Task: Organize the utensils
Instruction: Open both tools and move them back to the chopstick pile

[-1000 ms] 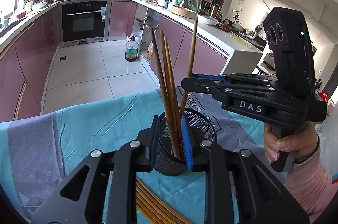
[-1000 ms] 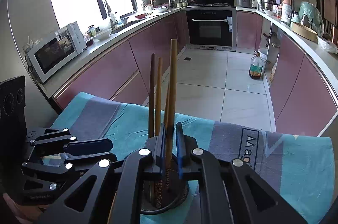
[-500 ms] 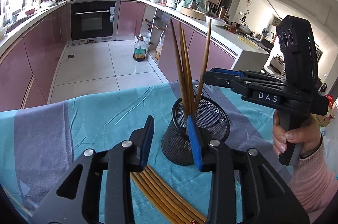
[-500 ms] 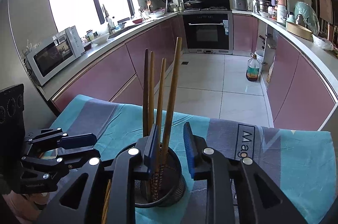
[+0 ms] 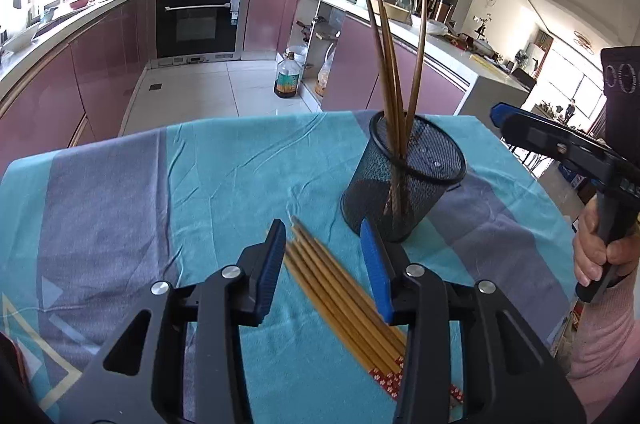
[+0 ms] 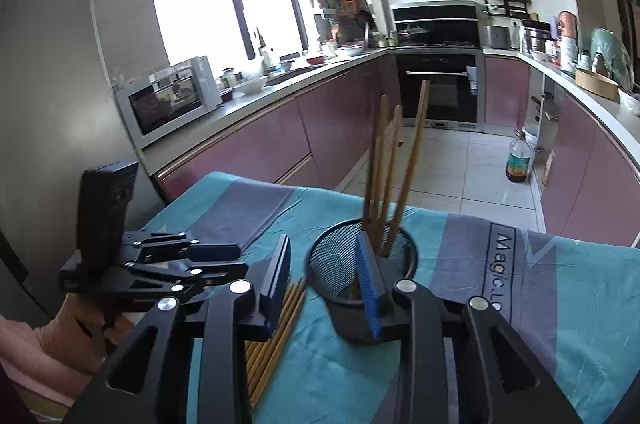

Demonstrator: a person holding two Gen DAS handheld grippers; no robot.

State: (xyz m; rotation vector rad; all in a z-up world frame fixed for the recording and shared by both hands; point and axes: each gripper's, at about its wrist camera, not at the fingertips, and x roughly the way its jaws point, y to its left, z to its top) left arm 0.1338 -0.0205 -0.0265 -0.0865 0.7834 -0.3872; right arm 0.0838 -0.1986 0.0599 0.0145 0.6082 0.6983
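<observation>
Left wrist view: left hand-held gripper (image 5: 324, 264) is spread wide, holding nothing, and hangs right over the loose chopsticks (image 5: 344, 296) on the bench (image 5: 120, 204). That bundle lies flat between the two pads, tips pointing far and a bit left, patterned red ends running near and right under the right finger. So the long axis runs roughly along the gripper's own reach, slightly skewed; I'd say the jaws need to drop straight down and close across the bundle or one stick of it.

Mesh cup (image 5: 404, 180) stands upright just beyond and right of the bundle, not touching it as far as I can tell. Sticks in cup (image 5: 394, 64) lean against its near-left rim, splayed.

Right wrist view: right hand-held gripper (image 6: 326, 272) is also wide apart and empty, sitting above the cup (image 6: 344, 264) w/ its right pad over the opening. Loose bundle (image 6: 276, 328) shows to its lower left, close to the left gripper body (image 6: 160, 260). Left hand is the nearer one to the loose sticks; right is nearer the cup.

Counts: 1 cup; 4 sticks in it; loose sticks approx 6, though they overlap and the near ends are hidden, so not sure. 2 grippers, both empty.
</observation>
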